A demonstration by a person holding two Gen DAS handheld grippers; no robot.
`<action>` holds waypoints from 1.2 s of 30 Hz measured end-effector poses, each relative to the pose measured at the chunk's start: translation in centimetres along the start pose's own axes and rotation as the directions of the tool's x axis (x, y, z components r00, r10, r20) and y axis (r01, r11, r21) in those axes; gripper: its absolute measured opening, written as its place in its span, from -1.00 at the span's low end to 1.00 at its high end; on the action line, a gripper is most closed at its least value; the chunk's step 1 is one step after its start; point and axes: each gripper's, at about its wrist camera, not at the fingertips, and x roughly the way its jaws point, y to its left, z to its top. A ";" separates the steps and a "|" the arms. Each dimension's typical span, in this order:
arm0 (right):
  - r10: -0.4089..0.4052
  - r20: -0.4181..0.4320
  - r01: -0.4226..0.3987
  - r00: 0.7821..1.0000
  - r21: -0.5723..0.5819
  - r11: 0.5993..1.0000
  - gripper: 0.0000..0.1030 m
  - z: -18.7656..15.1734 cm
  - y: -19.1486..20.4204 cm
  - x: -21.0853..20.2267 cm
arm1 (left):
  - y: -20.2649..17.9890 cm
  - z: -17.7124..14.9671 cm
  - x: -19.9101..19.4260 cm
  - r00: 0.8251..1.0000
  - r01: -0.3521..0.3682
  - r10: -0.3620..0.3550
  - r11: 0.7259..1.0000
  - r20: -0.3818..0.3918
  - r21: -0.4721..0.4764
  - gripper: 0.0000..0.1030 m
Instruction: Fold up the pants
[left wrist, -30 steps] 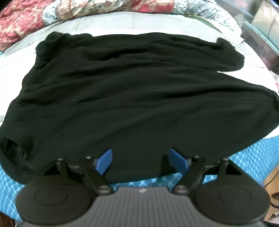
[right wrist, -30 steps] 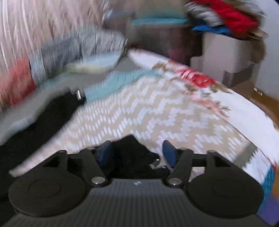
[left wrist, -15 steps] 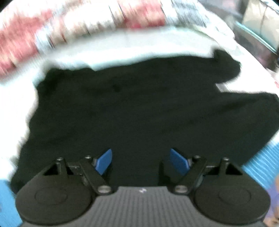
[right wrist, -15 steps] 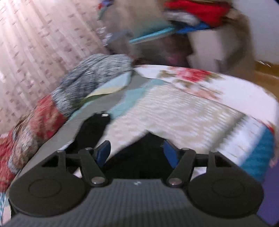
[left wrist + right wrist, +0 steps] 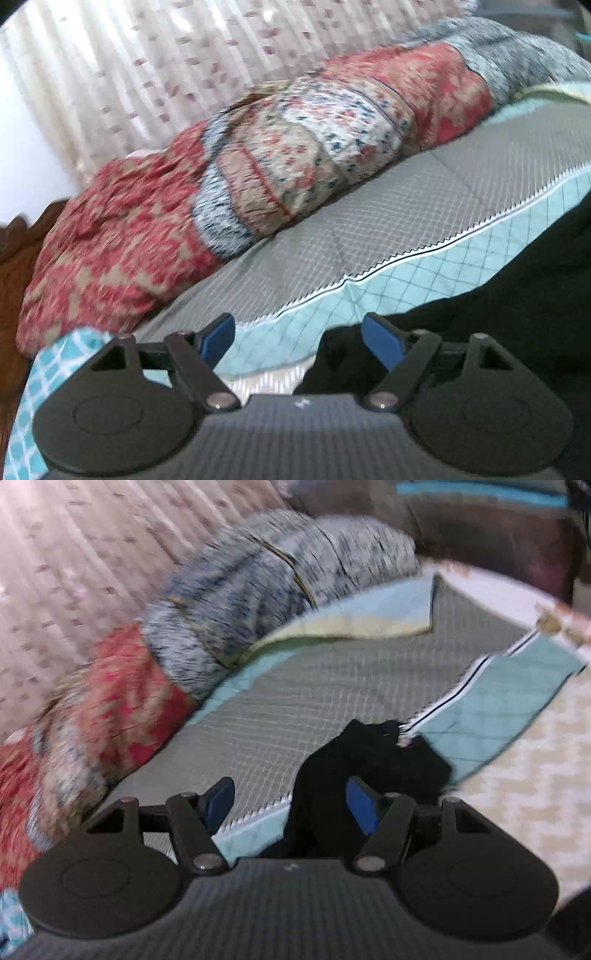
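Through my left wrist camera, my left claw (image 5: 298, 338) stands wide with nothing between its blue pads (image 5: 218, 338); the soft black knit pants (image 5: 509, 325) fill the frame from three to five o'clock, their edge lying just under my right-hand pad, and whether that pad touches the cloth I cannot tell. The fabric looks light, limp and matte, so I judge it will drape and sag rather than keep a crease, and will not slip from rubber pads; a doubled hem or the waistband would be the firmest place to pinch. Under it lies the quilted bedspread (image 5: 406, 221), grey check with a pale turquoise band and a zigzag seam, soft enough to give when pressed. A rolled red and white patterned blanket (image 5: 258, 166) runs from nine to one o'clock, with a pale dotted curtain (image 5: 166, 55) behind it. Through my right wrist camera, my right claw (image 5: 291, 805) is spread wide too, and a bunched end of the pants (image 5: 369, 760) rises between the pads at centre, nearer the right one; it seems loose in the gap rather than pinched. The picture is blurred. A grey mottled part of the blanket sits at eleven o'clock, and a cream zigzag sheet (image 5: 517, 794) lies at four.
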 end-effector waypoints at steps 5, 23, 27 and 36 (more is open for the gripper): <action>-0.188 -0.039 0.188 0.981 0.011 0.982 0.59 0.1 1.1 6.5 | -2.4 -0.4 4.9 0.998 0.063 -0.061 0.992 -0.019 0.110 0.95; 0.054 0.216 -0.096 0.975 0.185 0.978 -0.85 -1.4 -7.0 -10.5 | 0.3 -3.2 -6.0 0.992 -0.009 0.030 0.986 0.123 -0.168 -0.76; 0.115 0.264 -0.166 0.958 0.177 0.970 -0.85 -4.7 -10.3 -17.2 | 0.3 -6.5 -12.7 0.981 0.018 0.020 0.980 0.192 -0.198 -0.76; 0.010 0.298 -0.124 0.955 0.366 0.922 -0.85 -17.3 -21.1 -26.0 | -1.8 -18.0 -20.8 0.992 0.120 -0.105 0.956 0.070 -0.267 -0.73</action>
